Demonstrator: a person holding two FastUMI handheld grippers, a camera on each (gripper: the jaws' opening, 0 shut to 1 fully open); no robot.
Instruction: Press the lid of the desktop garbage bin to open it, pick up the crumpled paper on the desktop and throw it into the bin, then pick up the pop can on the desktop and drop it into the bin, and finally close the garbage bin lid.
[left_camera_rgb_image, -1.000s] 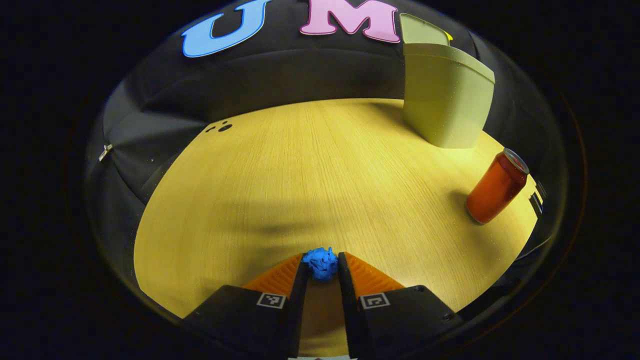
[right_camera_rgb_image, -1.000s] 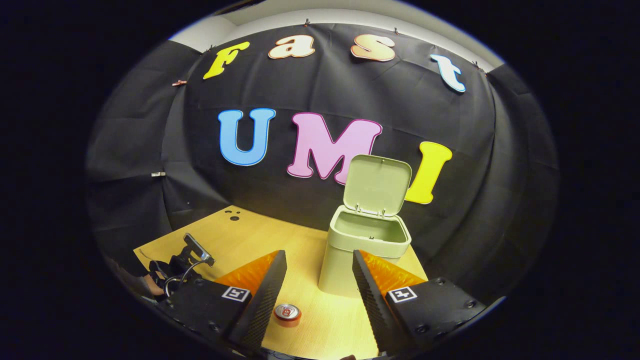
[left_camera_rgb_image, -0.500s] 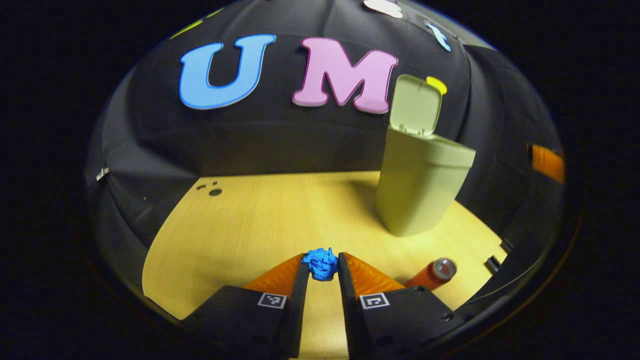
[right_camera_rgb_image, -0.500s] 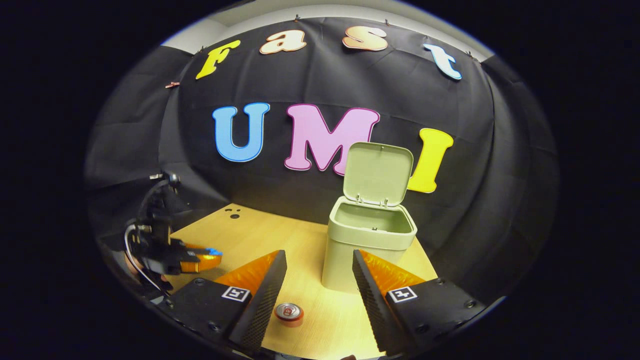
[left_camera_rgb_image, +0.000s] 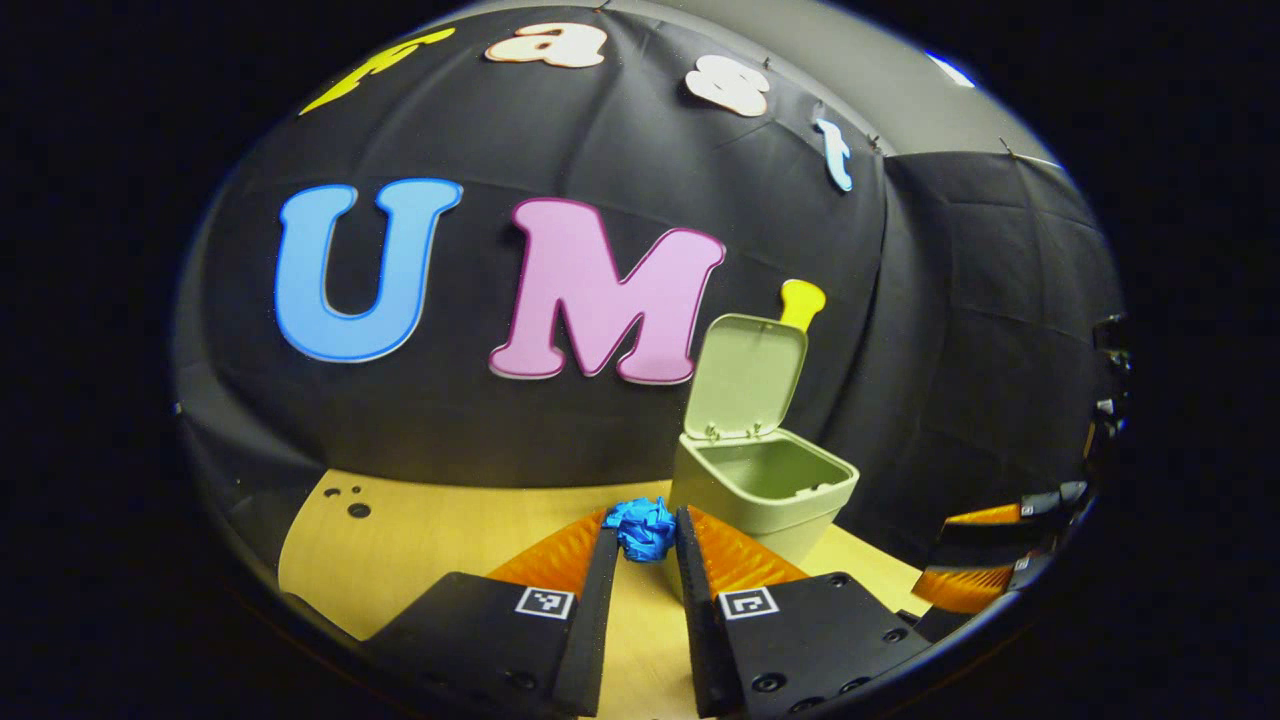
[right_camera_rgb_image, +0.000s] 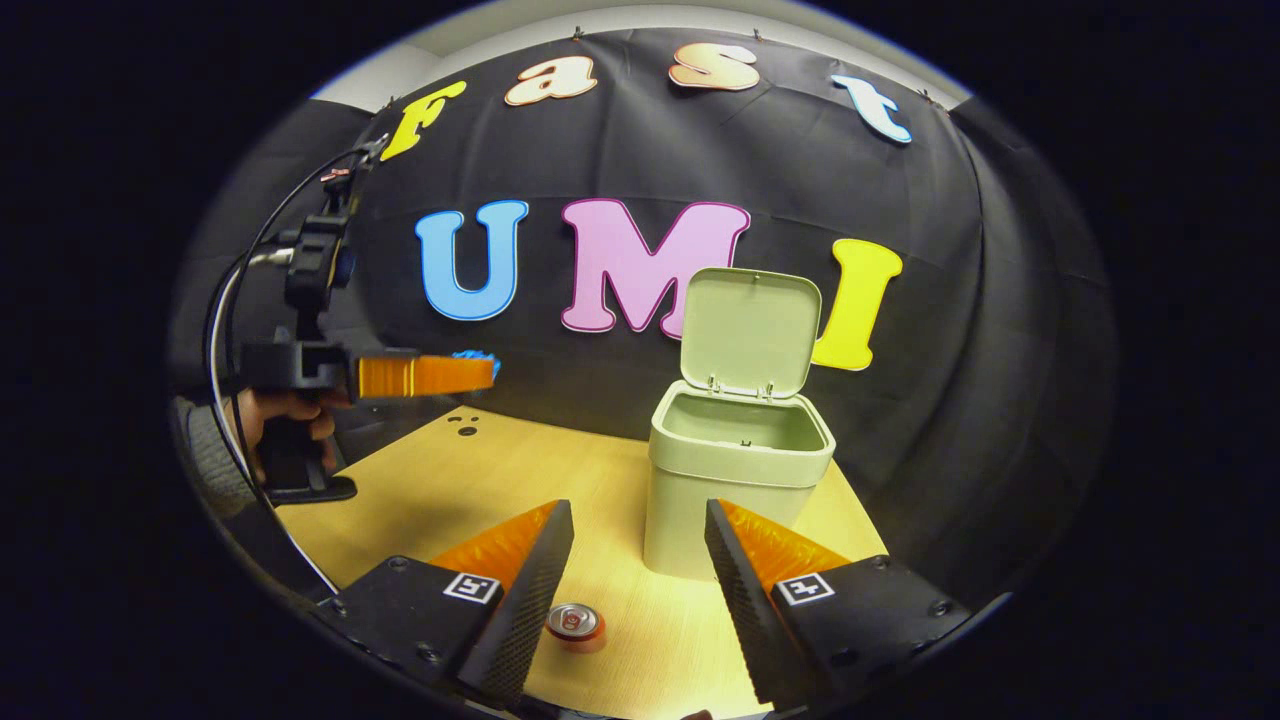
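Note:
A crumpled blue paper ball (left_camera_rgb_image: 644, 528) sits pinched between the fingers of my left gripper (left_camera_rgb_image: 643, 540), held up in the air. The pale green bin (left_camera_rgb_image: 765, 485) stands ahead and slightly right of it, its lid (left_camera_rgb_image: 748, 375) tilted up and the inside bare. In the right gripper view the same bin (right_camera_rgb_image: 738, 470) stands on the wooden table, lid (right_camera_rgb_image: 750, 330) raised, and the left gripper (right_camera_rgb_image: 470, 370) hovers high at the left with the blue paper (right_camera_rgb_image: 476, 356) at its tip. My right gripper (right_camera_rgb_image: 637, 575) is open above the table, and the pop can (right_camera_rgb_image: 574, 624) stands upright just below it.
The wooden table (right_camera_rgb_image: 520, 480) runs back to the black cloth wall. Small dark holes (right_camera_rgb_image: 465, 426) mark its far left corner. A hand and sleeve (right_camera_rgb_image: 270, 420) hold the left gripper's handle, with a cable looping above. The right gripper's body (left_camera_rgb_image: 985, 565) shows low at the right in the left gripper view.
My left gripper has risen from the table with the blue paper and swung toward the bin. The right gripper has stayed nearly still over the can.

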